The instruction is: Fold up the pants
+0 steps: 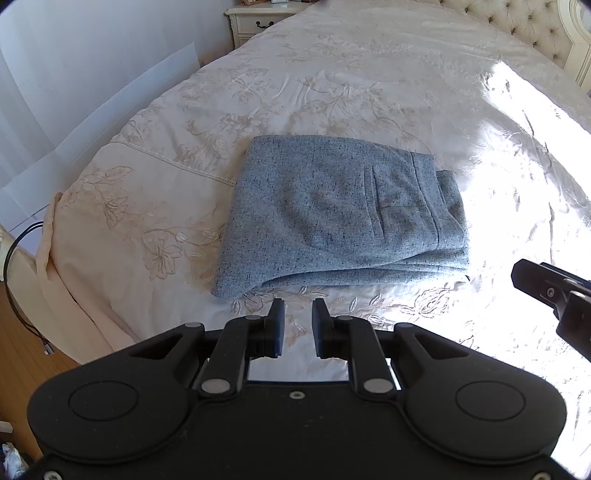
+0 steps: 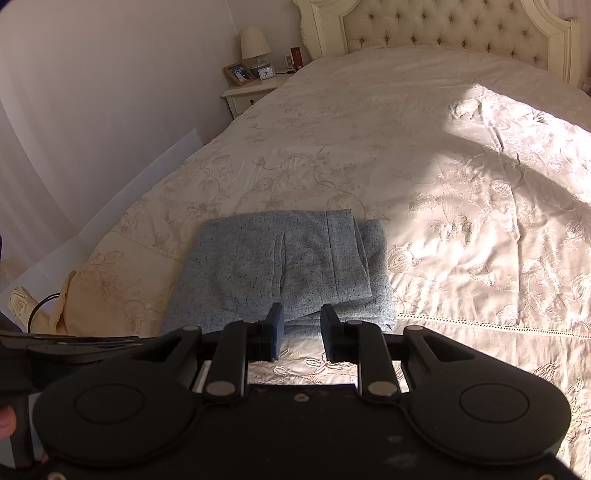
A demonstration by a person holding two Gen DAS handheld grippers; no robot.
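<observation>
The bed [image 2: 443, 155] is filling both views, covered by a cream bedspread [image 1: 332, 92] with a stitched flower pattern, sunlight falling across its right side. A tufted headboard [image 2: 443, 26] is standing at the far end. A pale nightstand [image 2: 247, 94] is sitting beside the bed at the far left, carrying a lamp [image 2: 255, 46], a framed photo [image 2: 239, 74] and a small clock [image 2: 266, 73]. A black cable [image 1: 14, 258] is hanging by the near left corner of the bed.

The pants [image 1: 340, 214], grey-blue speckled fabric, are lying folded into a compact rectangle on the bedspread near the foot edge, waistband side toward the right, a back pocket seam showing on top.

The left gripper [image 1: 298, 325] is hovering just short of the near edge of the pants, its fingers [image 1: 276, 328] standing a little apart with nothing between them, only bedspread showing in the gap. The right gripper [image 2: 302, 332] is hovering over the near edge of the pants, its fingers [image 2: 330, 336] partly open and holding nothing; whether the tips are touching the fabric cannot be told.
</observation>
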